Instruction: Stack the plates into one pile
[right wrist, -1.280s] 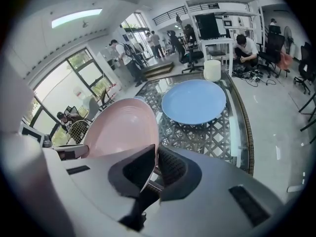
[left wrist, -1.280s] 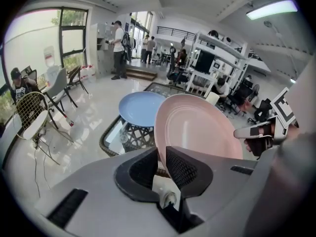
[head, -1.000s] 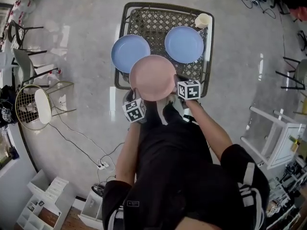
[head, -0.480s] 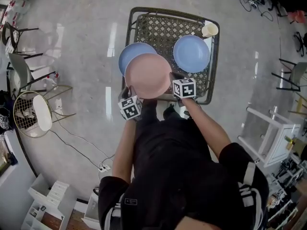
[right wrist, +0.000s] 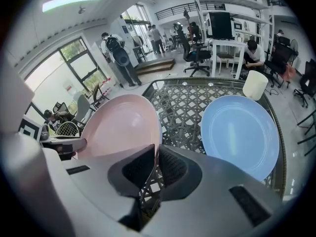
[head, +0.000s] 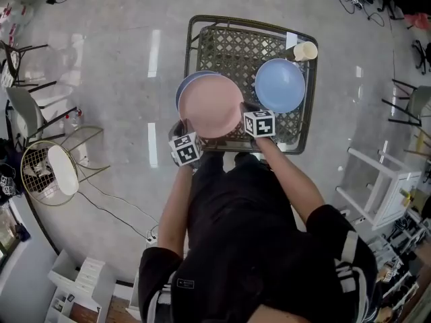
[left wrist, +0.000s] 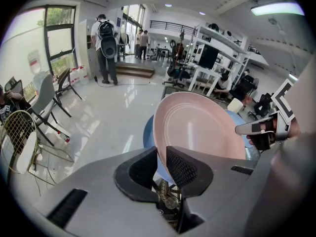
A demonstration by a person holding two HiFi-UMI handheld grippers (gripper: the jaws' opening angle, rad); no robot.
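Observation:
A pink plate (head: 211, 105) is held in the air by its rim from both sides. My left gripper (head: 182, 130) is shut on its near-left edge (left wrist: 197, 127), and my right gripper (head: 244, 111) is shut on its near-right edge (right wrist: 121, 125). The pink plate hovers, tilted, over a blue plate (head: 182, 86) on the table's left side, hiding all but a sliver of it (left wrist: 147, 132). A second blue plate (head: 279, 85) lies flat on the right of the table (right wrist: 242, 132). Each gripper shows in the other's view, the right gripper (left wrist: 261, 130) and the left gripper (right wrist: 64, 144).
The plates rest on a dark lattice table (head: 236, 42) with a glass top. A cream cup (head: 304, 50) stands at its far right corner. A wire chair (head: 47, 160) stands left on the floor and a white shelf (head: 377, 187) to the right. People stand far off (left wrist: 106, 38).
The pink plate has been carried left and away from me, from between the two blue plates to over the left one, which is now nearly covered. Both grips held.

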